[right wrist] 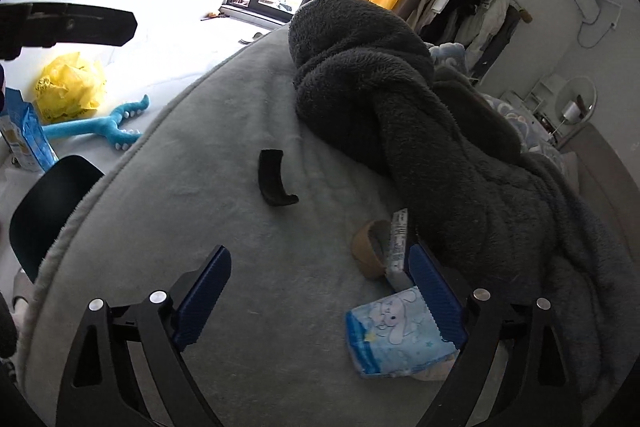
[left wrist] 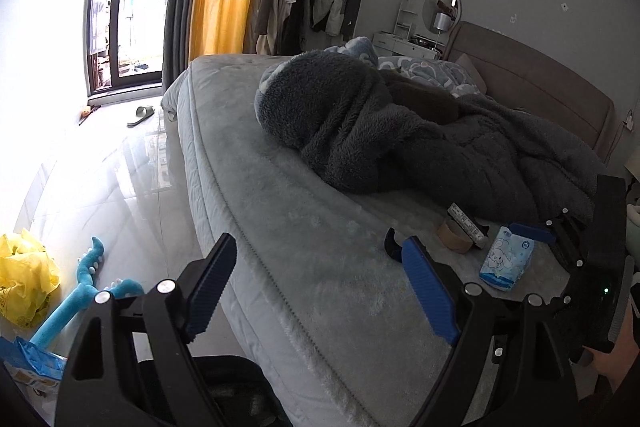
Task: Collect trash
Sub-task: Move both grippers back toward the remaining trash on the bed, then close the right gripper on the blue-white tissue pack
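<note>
On the grey bed (left wrist: 312,227) lie a blue cartoon tissue pack (left wrist: 506,259), a brown tape roll (left wrist: 454,237), a small white box (left wrist: 466,221) and a curved black piece (left wrist: 394,247). My left gripper (left wrist: 320,283) is open and empty over the bed's edge. My right gripper (right wrist: 320,291) is open just above the bed, its right finger beside the tissue pack (right wrist: 394,335), the tape roll (right wrist: 370,247) and the white box (right wrist: 398,247). The black piece (right wrist: 274,177) lies ahead of it. The right gripper also shows at the right of the left wrist view (left wrist: 560,231).
A dark fleece blanket (left wrist: 400,131) is heaped on the bed. On the floor to the left lie a yellow plastic bag (left wrist: 24,279), a blue plush toy (left wrist: 80,295) and a blue packet (left wrist: 36,363). A black chair (right wrist: 48,207) stands by the bed.
</note>
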Available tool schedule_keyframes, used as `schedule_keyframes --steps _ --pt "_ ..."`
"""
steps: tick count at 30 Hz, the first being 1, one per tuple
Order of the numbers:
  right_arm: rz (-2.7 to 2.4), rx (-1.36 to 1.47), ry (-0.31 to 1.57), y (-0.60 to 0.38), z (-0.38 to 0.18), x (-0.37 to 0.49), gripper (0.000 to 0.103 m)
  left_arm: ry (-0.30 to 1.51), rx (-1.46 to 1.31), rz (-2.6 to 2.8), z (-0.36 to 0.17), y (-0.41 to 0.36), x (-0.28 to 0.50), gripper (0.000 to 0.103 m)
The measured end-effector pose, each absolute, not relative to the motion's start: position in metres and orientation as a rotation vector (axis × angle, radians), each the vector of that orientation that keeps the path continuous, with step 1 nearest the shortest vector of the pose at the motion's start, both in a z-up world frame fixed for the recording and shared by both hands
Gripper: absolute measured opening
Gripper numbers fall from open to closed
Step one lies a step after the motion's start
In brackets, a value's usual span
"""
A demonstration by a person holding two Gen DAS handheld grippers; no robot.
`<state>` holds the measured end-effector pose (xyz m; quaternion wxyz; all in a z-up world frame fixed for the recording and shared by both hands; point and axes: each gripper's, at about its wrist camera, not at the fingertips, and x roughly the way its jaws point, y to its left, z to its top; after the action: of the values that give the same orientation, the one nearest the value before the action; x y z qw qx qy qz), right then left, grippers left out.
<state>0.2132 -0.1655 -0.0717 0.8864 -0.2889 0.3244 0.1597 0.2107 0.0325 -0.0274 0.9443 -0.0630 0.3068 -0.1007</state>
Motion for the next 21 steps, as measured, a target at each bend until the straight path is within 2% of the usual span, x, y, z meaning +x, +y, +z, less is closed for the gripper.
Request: schedule_keyframes --steps 6,21 --pt "0.324 -0.695 0.665 -0.173 -0.082 0.213 0.095 0.656 -0.149 -0.215 -0.038 0.024 0.225 0.087" --pt "0.278 -0.922 0.669 -0.206 -0.116 0.207 0.095 0.7 -0.097 -0.264 -0.058 -0.016 0.248 0.087"
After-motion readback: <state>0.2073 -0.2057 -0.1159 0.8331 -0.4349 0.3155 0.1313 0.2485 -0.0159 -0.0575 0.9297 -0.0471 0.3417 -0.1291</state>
